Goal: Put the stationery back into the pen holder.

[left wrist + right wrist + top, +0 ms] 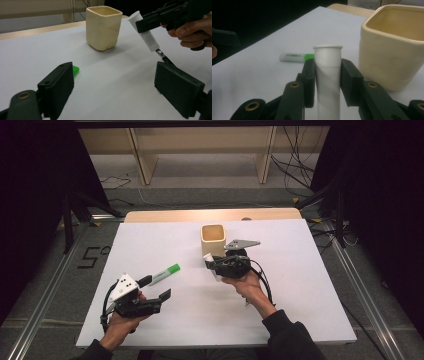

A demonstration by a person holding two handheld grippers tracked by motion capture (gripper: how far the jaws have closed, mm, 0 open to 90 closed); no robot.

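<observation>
**White tube pinched beside the cup**

My right gripper (216, 262) has its jaws pinching a white tube (328, 72), one pad pressed against each side of it. In the right gripper view the tube stands between the pads with its flanged cap end just above them. From the left gripper view it hangs tilted, cap end up and towards the cream cup (103, 27), its lower end clear of the white tabletop (300, 285) (a thin dark tip shows below the printed part).

The cup stands upright just beside the tube, near the far middle of the tabletop, its square mouth open.

My left gripper (162, 298) sits low near the front left, jaws spread wide with nothing between them. A marker with a green cap (161, 275) lies flat on the tabletop just beyond it, well apart from the cup.
</observation>
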